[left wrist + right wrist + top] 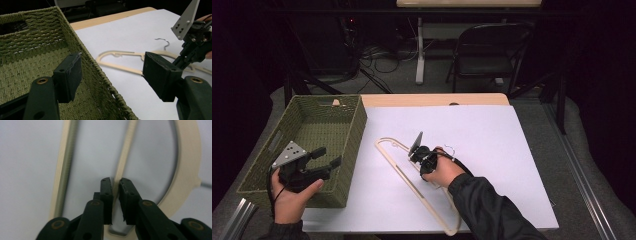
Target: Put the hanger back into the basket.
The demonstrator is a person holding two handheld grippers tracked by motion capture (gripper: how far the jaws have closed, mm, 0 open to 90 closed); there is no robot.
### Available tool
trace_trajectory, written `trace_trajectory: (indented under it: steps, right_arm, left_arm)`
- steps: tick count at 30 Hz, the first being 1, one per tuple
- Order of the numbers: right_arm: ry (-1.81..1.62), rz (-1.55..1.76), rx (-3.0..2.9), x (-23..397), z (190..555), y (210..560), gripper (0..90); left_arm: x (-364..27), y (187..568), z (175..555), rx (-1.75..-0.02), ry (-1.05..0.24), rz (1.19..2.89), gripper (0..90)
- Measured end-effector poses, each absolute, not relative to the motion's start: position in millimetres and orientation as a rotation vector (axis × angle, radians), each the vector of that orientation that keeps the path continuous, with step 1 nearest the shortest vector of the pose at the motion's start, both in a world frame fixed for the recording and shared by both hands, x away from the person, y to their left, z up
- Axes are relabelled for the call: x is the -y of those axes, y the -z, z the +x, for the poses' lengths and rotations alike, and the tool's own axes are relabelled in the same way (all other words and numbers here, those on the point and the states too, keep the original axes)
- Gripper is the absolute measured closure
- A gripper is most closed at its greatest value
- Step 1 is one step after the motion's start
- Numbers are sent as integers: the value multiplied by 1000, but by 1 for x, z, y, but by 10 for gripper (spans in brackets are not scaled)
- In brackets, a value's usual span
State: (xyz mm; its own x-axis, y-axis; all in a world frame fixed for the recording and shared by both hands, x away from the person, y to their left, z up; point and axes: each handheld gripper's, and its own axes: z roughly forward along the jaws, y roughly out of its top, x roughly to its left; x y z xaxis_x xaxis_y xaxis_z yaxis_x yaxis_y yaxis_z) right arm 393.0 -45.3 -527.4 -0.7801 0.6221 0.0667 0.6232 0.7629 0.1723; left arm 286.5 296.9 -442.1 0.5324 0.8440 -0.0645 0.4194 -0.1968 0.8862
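A cream wooden hanger [438, 214] with a metal hook lies flat on the white table cover [492, 150]. My right gripper [413, 155] points down at it, and in the right gripper view its jaws [115, 181] are shut on a thin inner bar of the hanger [186, 170]. Held at the left, my left gripper [328, 157] is open with nothing between its jaws. It hovers over the right wall of a green woven basket [356, 135]. The left gripper view looks between the open jaws [112, 58] at the basket [37, 37] and the hanger [120, 68] beyond.
Nothing lies inside the basket. A bare wooden strip [437, 99] of the table runs along the back edge. A black folding chair [487, 45] and a desk leg stand on the floor behind the table. A metal rail [234, 220] sits at the near left corner.
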Motion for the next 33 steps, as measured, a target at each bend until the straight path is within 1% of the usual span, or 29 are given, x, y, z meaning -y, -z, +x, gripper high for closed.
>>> trace_trajectory:
  steps: [1, 3, 13, 21, 23, 27, 30, 31, 32, 33]
  right_arm:
    - [261, -1050, 2938, 48, 394, 525, 855]
    - [260, -996, 2940, 56, 395, 526, 856]
    - [301, -954, 2960, 64, 394, 524, 857]
    - [278, -760, 3085, 81, 383, 520, 856]
    - [294, -647, 3141, 89, 378, 518, 856]
    - [308, -607, 3158, 97, 375, 517, 856]
    - [323, -577, 3164, 105, 372, 517, 856]
    - [334, -548, 3163, 110, 371, 518, 856]
    - [334, -548, 3163, 110, 371, 518, 856]
    - [332, -517, 3175, 114, 370, 518, 856]
  left_arm:
    - [-296, 442, 286, -1047, -556, 1812, 317]
    - [-295, 441, 286, -1043, -557, 1816, 317]
    - [-289, 442, 286, -1024, -551, 1829, 320]
    - [-283, 439, 284, -989, -545, 1833, 331]
    - [-278, 437, 283, -966, -546, 1832, 336]
    - [-270, 436, 283, -942, -530, 1837, 339]
    - [-261, 436, 283, -917, -500, 1841, 358]
    - [-252, 435, 285, -895, -480, 1847, 363]
    - [-252, 435, 285, -895, -480, 1847, 363]
    - [-241, 434, 287, -874, -464, 1861, 363]
